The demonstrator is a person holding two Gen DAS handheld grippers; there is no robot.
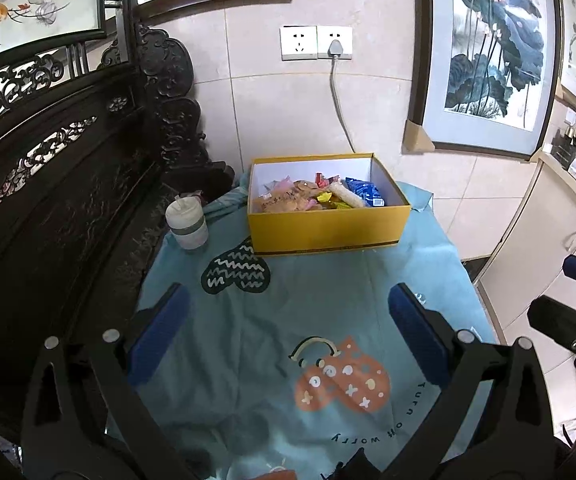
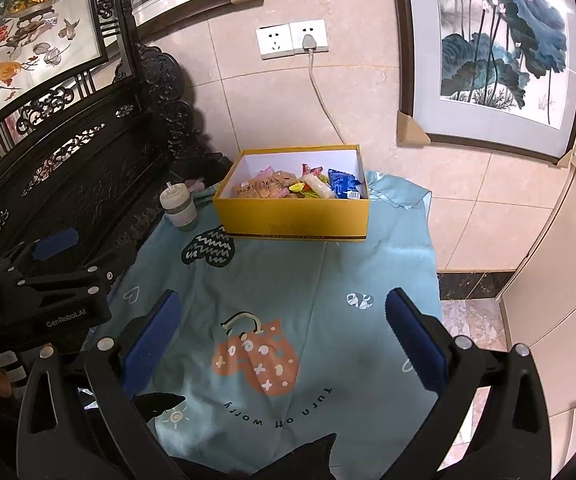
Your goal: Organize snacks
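A yellow box stands at the far end of a teal printed cloth, and shows in the right wrist view too. Inside lie several wrapped snacks, among them a blue packet and a white roll; they also show in the right wrist view. My left gripper is open and empty over the near cloth. My right gripper is open and empty, also short of the box. The left gripper shows at the left of the right wrist view.
A white lidded cup stands left of the box. A dark carved wooden screen runs along the left. A cable drops from a wall socket behind the box. Framed paintings lean on the wall. White cabinets stand at the right.
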